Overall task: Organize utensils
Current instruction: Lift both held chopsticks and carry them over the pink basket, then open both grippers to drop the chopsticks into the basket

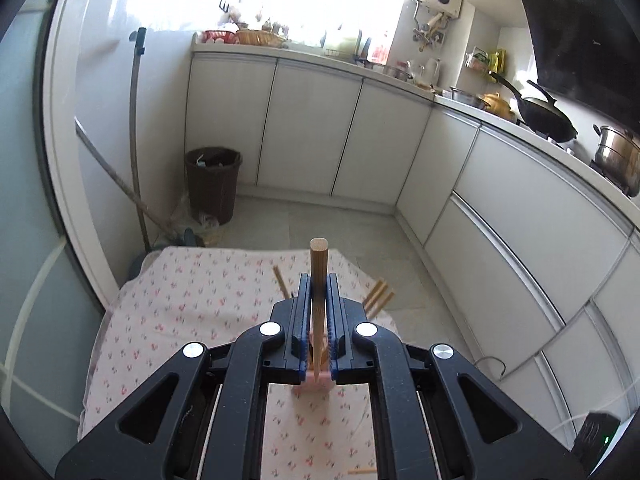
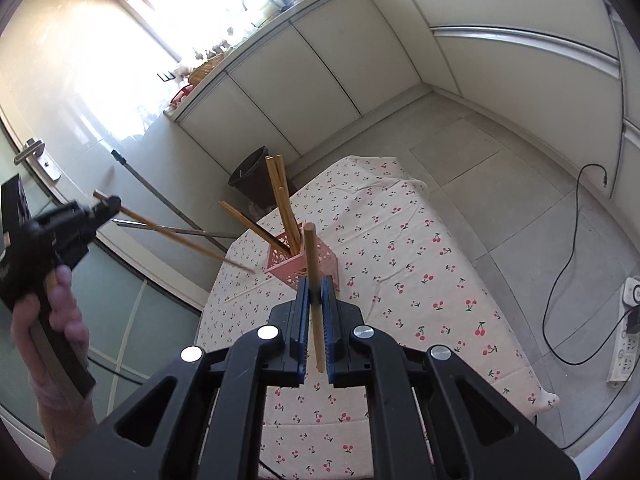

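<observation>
My left gripper (image 1: pixel 319 286) is shut on a wooden chopstick (image 1: pixel 319 264), held above the table with its tip over the pink holder (image 1: pixel 314 382). It also shows in the right wrist view (image 2: pixel 106 205), holding its chopstick (image 2: pixel 188 242) slanted down toward the pink holder (image 2: pixel 306 266). My right gripper (image 2: pixel 316 290) is shut on another wooden chopstick (image 2: pixel 311 264), just in front of the holder. Several chopsticks (image 2: pixel 280 196) stand in the holder. One more chopstick (image 1: pixel 362 471) lies on the cloth.
The table has a cherry-print cloth (image 2: pixel 400 248). A dark bin (image 1: pixel 213 184) and a mop handle (image 1: pixel 136 140) stand by the wall. White cabinets (image 1: pixel 312 128) and a counter with pots (image 1: pixel 548 120) run behind. A cable (image 2: pixel 568 264) and power strip (image 2: pixel 626 332) lie on the floor.
</observation>
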A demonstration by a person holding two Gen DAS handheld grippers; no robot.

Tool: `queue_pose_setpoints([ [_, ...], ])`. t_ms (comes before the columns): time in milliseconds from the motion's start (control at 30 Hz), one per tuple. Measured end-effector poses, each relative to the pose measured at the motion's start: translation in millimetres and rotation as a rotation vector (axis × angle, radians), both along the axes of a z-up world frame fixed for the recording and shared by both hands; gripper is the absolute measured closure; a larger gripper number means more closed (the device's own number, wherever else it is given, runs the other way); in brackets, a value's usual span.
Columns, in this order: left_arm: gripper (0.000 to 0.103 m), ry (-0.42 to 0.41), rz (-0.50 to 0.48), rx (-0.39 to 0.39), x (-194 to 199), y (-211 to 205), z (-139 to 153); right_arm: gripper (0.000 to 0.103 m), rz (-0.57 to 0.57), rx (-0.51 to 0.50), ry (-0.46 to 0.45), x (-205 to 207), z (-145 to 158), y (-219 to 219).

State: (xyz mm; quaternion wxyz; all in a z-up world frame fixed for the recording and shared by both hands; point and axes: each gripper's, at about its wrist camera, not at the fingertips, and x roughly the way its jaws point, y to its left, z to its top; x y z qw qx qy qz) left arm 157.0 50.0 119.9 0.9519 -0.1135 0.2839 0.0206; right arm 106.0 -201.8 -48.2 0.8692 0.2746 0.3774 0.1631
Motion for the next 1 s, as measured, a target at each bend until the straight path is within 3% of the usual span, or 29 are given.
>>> queue_pose_setpoints([
  [267, 0.095, 0.038, 0.018, 0.041, 48.1, -15.7, -19.6, 0.096, -0.008, 0.017, 0.006, 8.1, 3.2, -5.2],
  [300, 0.090, 0.030, 0.014, 0.053, 48.8, -17.5, -21.4, 0.096, -0.007, 0.017, 0.001, 9.1, 5.4, -5.2],
  [333, 0.073, 0.017, 0.009, 0.064, 46.7, -18.2, -22.0, 0.096, -0.007, 0.016, -0.005, 10.1, 8.7, -5.5],
  [400, 0.056, -0.014, 0.011, 0.054, 40.0, -14.3, -18.9, 0.096, -0.009, 0.008, -0.028, 11.4, 19.8, -3.8],
  [600, 0.055, -0.006, 0.066, -0.005, 17.2, 15.6, -23.6, 0.096, -0.006, -0.025, -0.094, 25.2, 55.9, 11.1],
  [900, 0.055, 0.125, 0.179, -0.101, -21.4, 69.6, -99.2, 0.096, -0.012, -0.059, -0.197, 64.4, 112.7, 50.4],
  [1000, 0.055, 0.175, 0.193, -0.091, -24.2, 79.0, -118.9, 0.096, -0.023, -0.082, -0.213, 82.4, 120.5, 64.9],
])
